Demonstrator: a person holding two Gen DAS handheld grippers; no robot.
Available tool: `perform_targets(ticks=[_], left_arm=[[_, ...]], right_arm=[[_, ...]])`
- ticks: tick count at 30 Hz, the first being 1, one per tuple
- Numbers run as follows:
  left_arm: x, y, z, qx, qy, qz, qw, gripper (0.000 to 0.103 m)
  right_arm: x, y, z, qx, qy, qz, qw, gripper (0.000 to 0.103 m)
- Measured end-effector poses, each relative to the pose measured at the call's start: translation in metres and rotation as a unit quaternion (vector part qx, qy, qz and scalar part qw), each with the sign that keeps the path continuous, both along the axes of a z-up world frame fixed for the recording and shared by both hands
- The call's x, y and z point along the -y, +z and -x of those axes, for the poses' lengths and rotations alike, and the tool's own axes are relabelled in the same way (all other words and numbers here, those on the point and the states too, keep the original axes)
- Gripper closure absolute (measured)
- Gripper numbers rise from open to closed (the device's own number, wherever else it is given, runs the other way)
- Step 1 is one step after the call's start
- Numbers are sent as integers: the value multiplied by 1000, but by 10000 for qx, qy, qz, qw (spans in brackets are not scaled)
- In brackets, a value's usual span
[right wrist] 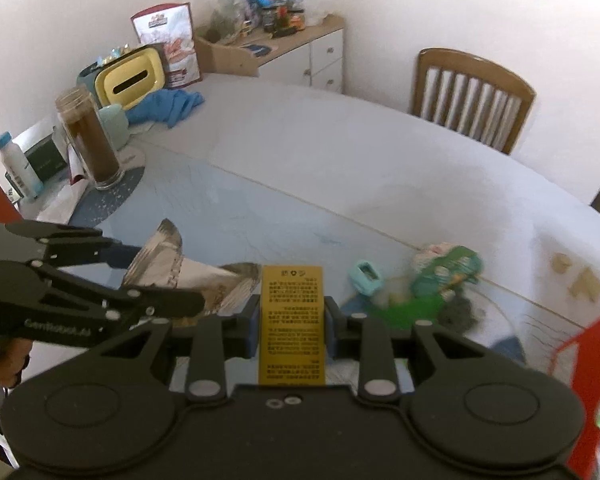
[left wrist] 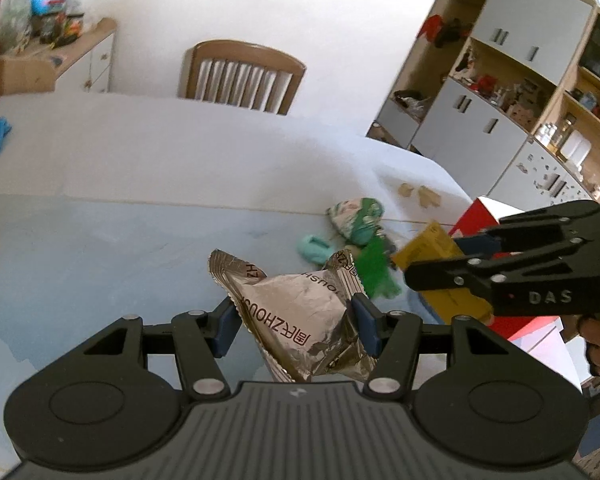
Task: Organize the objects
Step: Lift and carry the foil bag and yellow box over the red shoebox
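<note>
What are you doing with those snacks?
A person is tidying the table with two tongs. The left tongs are shut on a silver foil packet, and the right tongs are shut on a flat yellow packet. Both packets are held above the table. A small pile of green wrappers lies by a red box.

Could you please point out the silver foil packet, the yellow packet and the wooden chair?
silver foil packet [left wrist: 300, 320], left wrist view, printed front.
yellow packet [right wrist: 292, 320], right wrist view, printed face.
wooden chair [left wrist: 244, 46], left wrist view, top rail.

The silver foil pouch [left wrist: 300, 320] reads "ZHOUSH"; the right tongs [left wrist: 428, 276] read "DAS".
</note>
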State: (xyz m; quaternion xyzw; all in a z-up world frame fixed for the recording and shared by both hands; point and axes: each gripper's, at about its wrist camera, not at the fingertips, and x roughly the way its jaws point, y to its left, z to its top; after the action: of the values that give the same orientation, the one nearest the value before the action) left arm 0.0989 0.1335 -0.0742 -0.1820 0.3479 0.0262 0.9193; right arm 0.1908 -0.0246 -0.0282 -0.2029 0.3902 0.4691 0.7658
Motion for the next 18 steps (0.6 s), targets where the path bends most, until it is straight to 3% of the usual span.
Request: perform_targets(ticks=[18], left_arm=[[118,48,-64,224,-780,-404,9959,44]], right_arm=[[139,43,-27,192,-1036,-449,9934,74]])
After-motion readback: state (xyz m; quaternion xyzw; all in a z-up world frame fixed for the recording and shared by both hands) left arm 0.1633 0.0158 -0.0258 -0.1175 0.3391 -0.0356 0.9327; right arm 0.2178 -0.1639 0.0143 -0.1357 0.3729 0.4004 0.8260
